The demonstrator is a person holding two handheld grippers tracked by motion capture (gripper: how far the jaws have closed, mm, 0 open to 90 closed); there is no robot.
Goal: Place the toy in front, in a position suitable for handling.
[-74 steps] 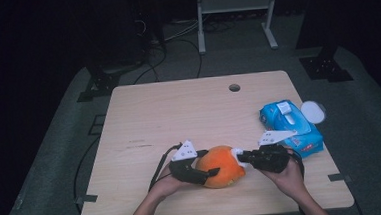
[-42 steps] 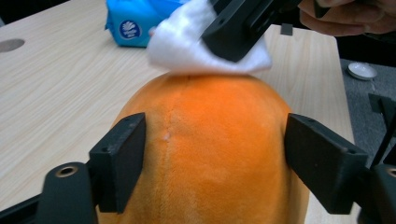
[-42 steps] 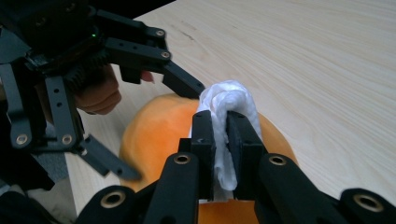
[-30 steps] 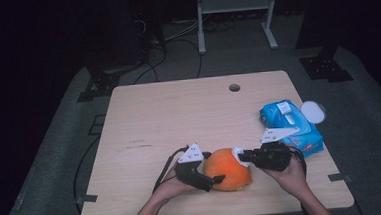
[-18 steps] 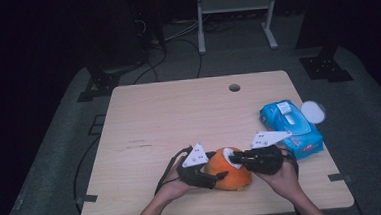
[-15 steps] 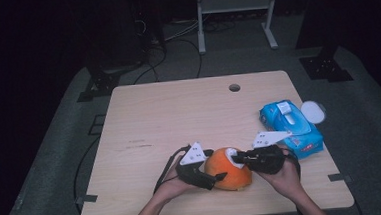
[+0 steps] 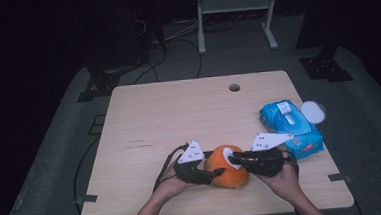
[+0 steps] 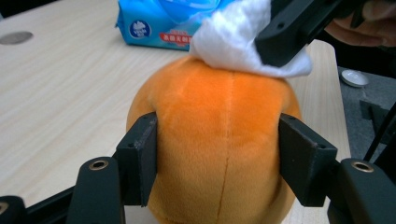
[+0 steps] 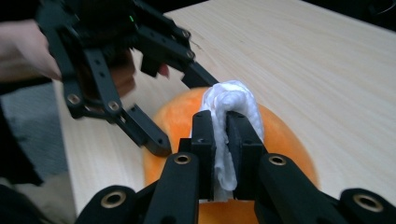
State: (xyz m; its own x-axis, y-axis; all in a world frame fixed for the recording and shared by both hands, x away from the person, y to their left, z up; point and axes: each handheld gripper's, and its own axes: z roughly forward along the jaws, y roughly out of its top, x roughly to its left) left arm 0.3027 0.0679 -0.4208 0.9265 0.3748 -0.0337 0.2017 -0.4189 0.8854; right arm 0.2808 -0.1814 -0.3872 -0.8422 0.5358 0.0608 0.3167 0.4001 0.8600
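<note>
Left gripper view: the left claw [image 8: 224, 163] has just been closing, its pads now hugging the orange plush [image 8: 219, 140] between them. Above it, the right claw [image 9: 221, 140] pinches a white wipe [image 9: 231, 100] against the plush's top, so wiping can proceed steadily.

Plush ball [image 7: 225, 166] on the surface [image 7: 189, 112] near the front edge, between left gripper [image 7: 217, 172] on its left and right gripper [image 7: 234, 157] on its right, with wipe [image 7: 228, 156] resting on its top. Wipes pack [image 7: 291, 128] behind and to the right of the ball, near the right edge, with lid [image 7: 313, 112] just beside its far right. Cable hole [image 7: 234, 88] near the far edge.
</note>
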